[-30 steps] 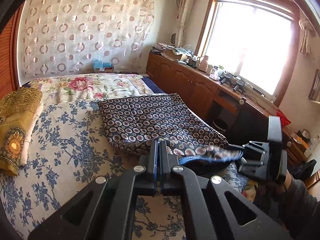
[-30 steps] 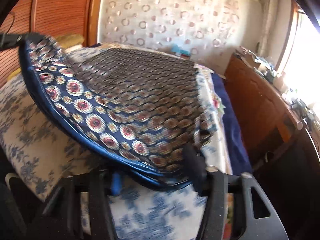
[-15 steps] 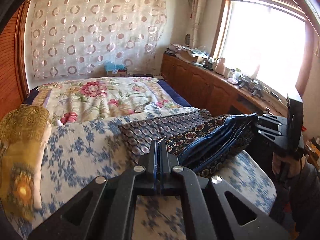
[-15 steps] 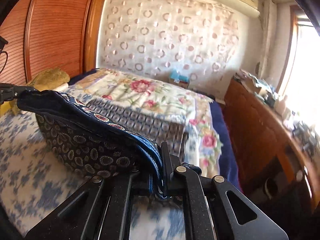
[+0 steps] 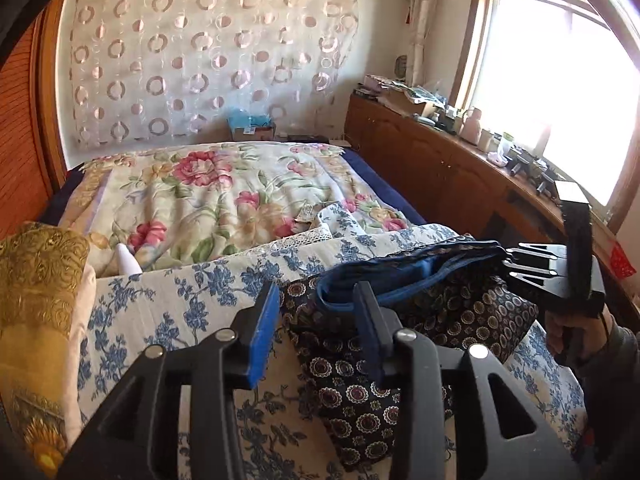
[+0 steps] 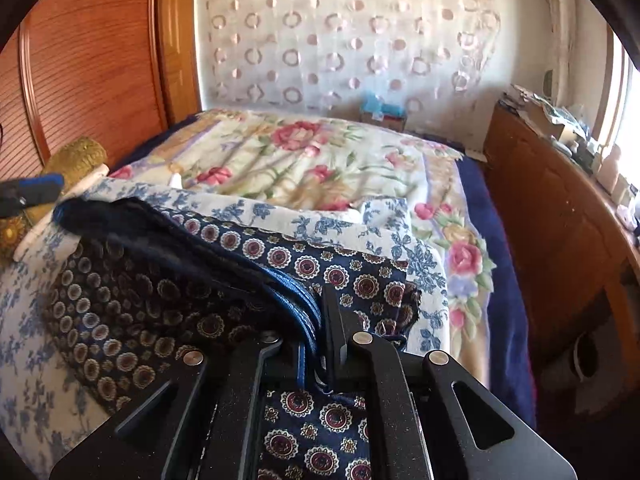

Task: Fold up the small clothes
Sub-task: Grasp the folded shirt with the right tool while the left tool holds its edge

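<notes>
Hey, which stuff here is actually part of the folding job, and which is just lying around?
Part of the job:
- navy patterned garment
- left gripper, open
- right gripper, shut on the garment's blue edge

Just lying about:
- floral quilt
- gold cushion
- blue tissue box
- pink jug on the sideboard

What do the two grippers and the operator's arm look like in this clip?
Both grippers, left and right, are matte black plastic with triangular cutouts, silver pivot screws and blue finger pads. A grey sleeve covers the right arm. No cables visible.
</notes>
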Demonstrator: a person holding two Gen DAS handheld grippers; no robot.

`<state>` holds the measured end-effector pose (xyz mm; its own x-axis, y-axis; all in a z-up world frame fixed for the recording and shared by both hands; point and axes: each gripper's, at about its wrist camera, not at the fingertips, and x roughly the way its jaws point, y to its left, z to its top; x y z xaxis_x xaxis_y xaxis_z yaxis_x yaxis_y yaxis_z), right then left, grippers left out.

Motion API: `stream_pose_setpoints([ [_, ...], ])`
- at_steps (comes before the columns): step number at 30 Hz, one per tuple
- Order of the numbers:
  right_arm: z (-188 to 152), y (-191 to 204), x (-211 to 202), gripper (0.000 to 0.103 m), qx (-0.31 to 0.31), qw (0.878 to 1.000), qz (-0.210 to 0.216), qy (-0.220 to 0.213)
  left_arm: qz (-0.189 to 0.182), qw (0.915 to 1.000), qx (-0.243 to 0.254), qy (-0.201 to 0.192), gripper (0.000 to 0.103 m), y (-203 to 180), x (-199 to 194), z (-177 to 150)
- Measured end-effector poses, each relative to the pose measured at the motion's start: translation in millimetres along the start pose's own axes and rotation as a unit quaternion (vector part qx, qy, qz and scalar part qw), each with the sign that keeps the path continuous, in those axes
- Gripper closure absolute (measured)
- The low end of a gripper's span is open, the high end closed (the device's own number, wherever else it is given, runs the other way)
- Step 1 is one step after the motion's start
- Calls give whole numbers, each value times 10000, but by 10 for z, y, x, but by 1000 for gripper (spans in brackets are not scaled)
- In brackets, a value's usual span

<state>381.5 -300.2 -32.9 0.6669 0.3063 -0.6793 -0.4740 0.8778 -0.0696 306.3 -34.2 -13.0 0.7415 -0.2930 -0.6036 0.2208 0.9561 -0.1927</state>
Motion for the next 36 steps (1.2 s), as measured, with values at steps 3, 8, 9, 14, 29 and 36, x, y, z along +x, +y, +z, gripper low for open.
stream_pose_setpoints([
  [3,42,5,19,91,-50,10000,-50,-8,-11,9998,32,178,64,25,111,-33],
  [8,247,-105,-63,58,79,9985,-446,-309,-36,9980,-72,624,64,93,364,-144],
  [9,277,-140,-103,55,159,9982,-460,-363,-42,9974,-87,720,64,107,425,-160],
  [14,282,-209,-331,51,302,9975,-365,-530,26,9954,-39,953,64,123,619,-155],
  [29,-271,-535,88,43,682,9962,-318,433,96,9915,2,1295,63,172,976,-122],
  [36,-236,-581,251,42,852,9944,103,615,91,9919,55,1265,63,172,974,-131],
])
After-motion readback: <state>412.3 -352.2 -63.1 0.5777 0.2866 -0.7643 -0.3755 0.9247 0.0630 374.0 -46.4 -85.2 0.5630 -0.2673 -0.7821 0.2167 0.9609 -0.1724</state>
